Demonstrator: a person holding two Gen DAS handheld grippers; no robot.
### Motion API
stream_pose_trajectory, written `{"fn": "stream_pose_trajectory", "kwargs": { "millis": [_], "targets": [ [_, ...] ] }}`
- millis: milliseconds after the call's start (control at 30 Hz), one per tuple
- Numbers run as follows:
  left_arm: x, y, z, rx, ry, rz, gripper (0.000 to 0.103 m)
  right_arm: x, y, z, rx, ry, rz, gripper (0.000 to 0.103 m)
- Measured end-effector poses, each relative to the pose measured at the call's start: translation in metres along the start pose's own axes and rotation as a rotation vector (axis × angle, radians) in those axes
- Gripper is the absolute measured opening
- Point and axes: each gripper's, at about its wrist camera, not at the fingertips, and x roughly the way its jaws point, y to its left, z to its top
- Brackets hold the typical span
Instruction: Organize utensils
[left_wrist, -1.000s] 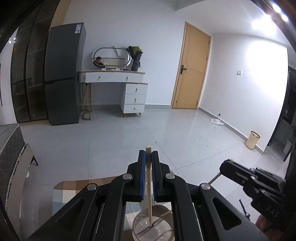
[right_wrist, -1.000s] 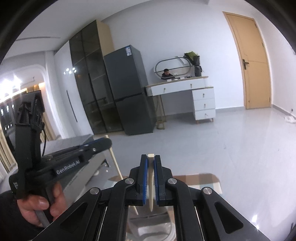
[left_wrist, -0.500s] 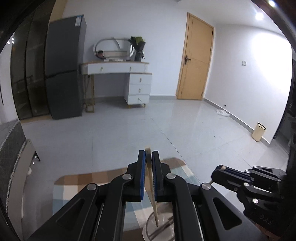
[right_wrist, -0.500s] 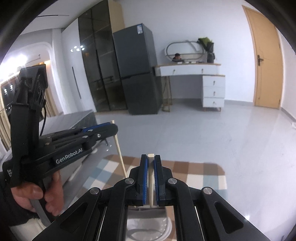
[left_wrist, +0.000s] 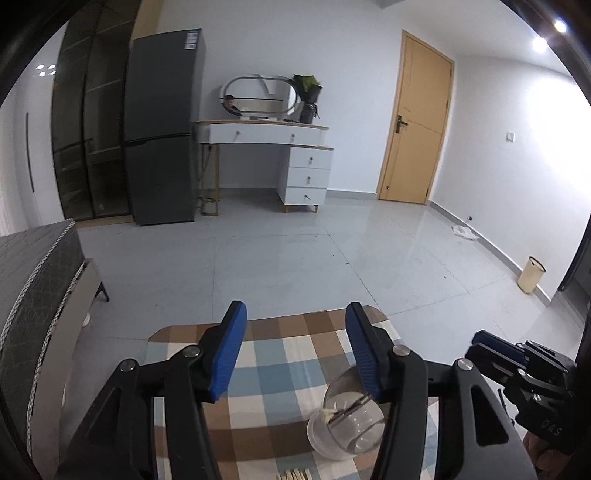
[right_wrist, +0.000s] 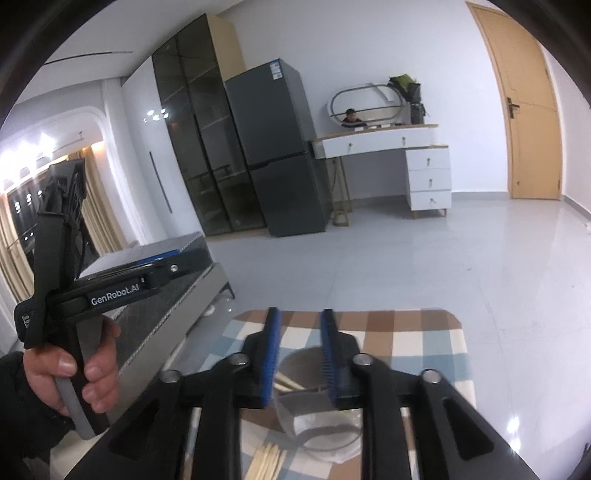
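Clear glass cup (left_wrist: 347, 417) sits on the checked tablecloth (left_wrist: 269, 354), and a couple of chopsticks (left_wrist: 345, 406) are lying slanted inside it. From the left wrist view the cup's right side is hidden behind one blue pad, so I can't count the sticks for sure.

The left gripper (left_wrist: 293, 345) has just been opening; its jaws stand wide apart with nothing between them, only cloth showing through the gap. The right gripper (right_wrist: 298, 356) has also just been opening, less wide, and hangs right over the cup's mouth. No stick is pinched between its pads, but its fingers cover much of the rim, so what's in the cup is hard to read from that side; just a pale stick end peeks out at the left.

More loose chopsticks (right_wrist: 267, 459) lie on the cloth in front of the cup, cut off by the frame bottom and the gripper body.

The hand (right_wrist: 70, 384) holding the left gripper is partly out of frame.
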Motion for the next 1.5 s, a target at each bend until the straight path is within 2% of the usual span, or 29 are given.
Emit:
{"fn": "stream_pose_trajectory", "kwargs": {
  "millis": [100,167,333,400,567,867,1100,1300,1433,1500],
  "targets": [
    [-0.016,0.003,-0.003,-0.027,-0.013,0.027,0.066,-0.018,0.012,-0.005,0.006,-0.028,-0.008,0.041],
    [-0.025,0.005,-0.005,-0.04,-0.022,0.039,0.07,-0.029,0.02,-0.008,0.008,-0.038,-0.012,0.046],
    [-0.04,0.008,-0.01,-0.068,-0.022,0.054,0.073,-0.054,0.039,-0.017,0.013,-0.084,-0.017,0.061],
    [-0.044,0.009,-0.013,-0.081,-0.024,0.061,0.073,-0.062,0.046,-0.021,0.012,-0.101,-0.02,0.071],
    [-0.058,0.012,-0.026,-0.107,-0.023,0.057,0.078,-0.077,0.065,-0.032,0.002,-0.144,-0.035,0.083],
    [-0.088,0.012,-0.043,-0.129,0.004,0.023,0.079,-0.092,0.089,-0.061,0.001,-0.193,-0.057,0.089],
    [-0.101,0.018,-0.075,-0.121,0.006,0.057,0.082,-0.102,0.093,-0.08,0.023,-0.213,-0.069,0.094],
    [-0.091,0.03,-0.105,-0.156,0.009,0.095,0.083,-0.103,0.094,-0.103,0.042,-0.175,-0.072,0.101],
    [-0.083,0.03,-0.123,-0.126,-0.007,0.123,0.083,-0.097,0.093,-0.117,0.056,-0.138,-0.091,0.103],
    [-0.072,0.03,-0.129,-0.1,-0.008,0.125,0.083,-0.093,0.092,-0.123,0.049,-0.132,-0.13,0.103]
  ]
}}
